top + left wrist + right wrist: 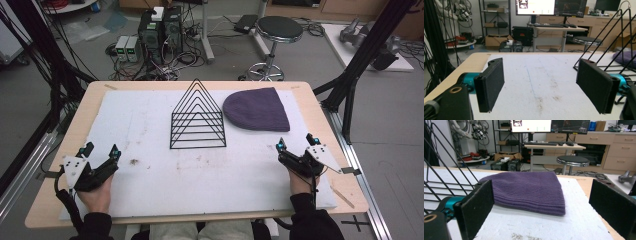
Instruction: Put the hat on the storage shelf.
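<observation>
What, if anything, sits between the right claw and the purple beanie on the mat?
Nothing visible does. The right claw is open and aimed at the purple beanie, with bare white mat between them. The black wire rack stands to the beanie's left, off that path.

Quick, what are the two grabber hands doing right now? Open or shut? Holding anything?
Left gripper: open, holding nothing, above the white mat.
Right gripper: open, holding nothing, pointing at the purple hat.
</observation>
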`<state>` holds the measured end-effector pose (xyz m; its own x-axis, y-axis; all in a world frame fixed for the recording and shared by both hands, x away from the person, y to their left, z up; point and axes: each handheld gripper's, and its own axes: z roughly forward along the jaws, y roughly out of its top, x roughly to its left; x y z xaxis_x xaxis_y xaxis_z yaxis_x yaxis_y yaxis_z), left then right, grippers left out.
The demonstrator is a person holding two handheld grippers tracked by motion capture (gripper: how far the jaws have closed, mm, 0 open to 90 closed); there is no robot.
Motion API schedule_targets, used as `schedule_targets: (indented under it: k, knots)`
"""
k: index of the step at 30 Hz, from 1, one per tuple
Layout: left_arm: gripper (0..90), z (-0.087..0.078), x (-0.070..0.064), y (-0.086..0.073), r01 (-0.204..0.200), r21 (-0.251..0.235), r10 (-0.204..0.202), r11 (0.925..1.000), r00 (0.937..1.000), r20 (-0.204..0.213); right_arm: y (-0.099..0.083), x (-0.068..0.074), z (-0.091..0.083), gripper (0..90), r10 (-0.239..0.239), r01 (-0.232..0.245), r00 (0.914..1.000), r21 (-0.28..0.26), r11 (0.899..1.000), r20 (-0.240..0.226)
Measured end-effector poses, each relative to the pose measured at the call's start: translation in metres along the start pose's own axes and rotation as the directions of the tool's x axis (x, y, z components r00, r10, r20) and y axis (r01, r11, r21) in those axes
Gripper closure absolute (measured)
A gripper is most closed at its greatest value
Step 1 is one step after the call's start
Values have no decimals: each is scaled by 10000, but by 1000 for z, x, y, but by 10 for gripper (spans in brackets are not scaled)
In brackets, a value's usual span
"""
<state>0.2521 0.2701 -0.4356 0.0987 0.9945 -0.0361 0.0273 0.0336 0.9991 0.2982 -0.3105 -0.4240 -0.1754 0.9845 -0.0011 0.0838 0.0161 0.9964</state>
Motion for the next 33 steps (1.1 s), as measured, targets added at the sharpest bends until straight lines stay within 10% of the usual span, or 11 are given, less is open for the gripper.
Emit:
schedule_targets:
  k: [8,18,26,33]
  knots:
    - [239,1,0,-1,37,-59,-36,10000,9999,155,-1,0,0,52,-516,517,9986,-141,9986,82]
    - [238,2,-2,-1,25,-62,-24,10000,9997,232,3,-1,1,57,-64,71,9997,320,9995,-217]
    - [240,-2,-1,1,269,-251,-267,9993,9996,91,36,4,9,56,37,43,9959,879,9961,-903]
    - [240,0,-3,1,231,-144,-228,9996,9995,204,61,14,20,56,-784,893,9892,857,9923,-1236]
